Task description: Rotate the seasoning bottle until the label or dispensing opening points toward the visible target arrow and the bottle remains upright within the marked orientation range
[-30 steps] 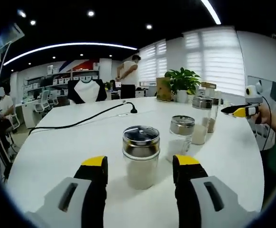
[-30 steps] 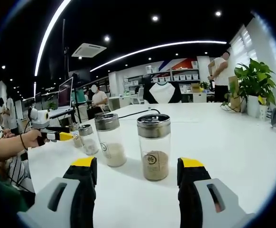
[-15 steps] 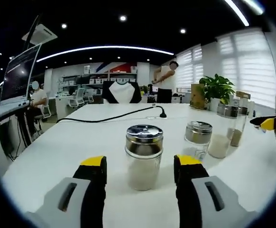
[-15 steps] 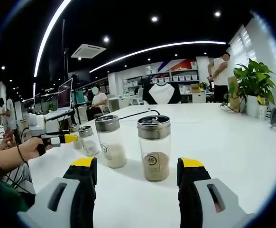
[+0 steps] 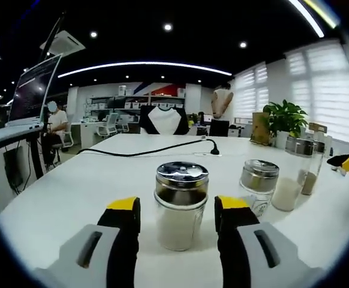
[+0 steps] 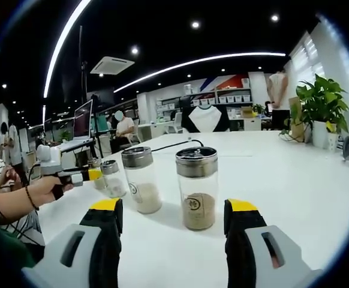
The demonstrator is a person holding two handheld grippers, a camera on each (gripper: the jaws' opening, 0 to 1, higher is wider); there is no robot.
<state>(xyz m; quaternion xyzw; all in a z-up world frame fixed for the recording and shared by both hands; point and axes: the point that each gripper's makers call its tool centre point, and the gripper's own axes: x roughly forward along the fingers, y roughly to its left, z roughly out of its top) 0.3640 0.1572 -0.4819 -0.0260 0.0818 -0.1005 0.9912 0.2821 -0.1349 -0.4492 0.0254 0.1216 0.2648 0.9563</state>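
Left tool (image 5: 177, 207), jaws spread, flanks a short seasoning bottle (image 5: 180, 204) of pale powder standing upright on the white table (image 5: 72, 186). Right tool (image 6: 174, 210), also spread, faces a tall bottle (image 6: 197, 187) (brown seasoning, small round label toward the camera) just ahead.

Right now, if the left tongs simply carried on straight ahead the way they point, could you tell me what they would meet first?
Most likely the short seasoning jar with the metal lid and pale contents. It stands upright, centred between the open left tongs and apparently just ahead of the tips, though depth is hard to judge in this fisheye view.
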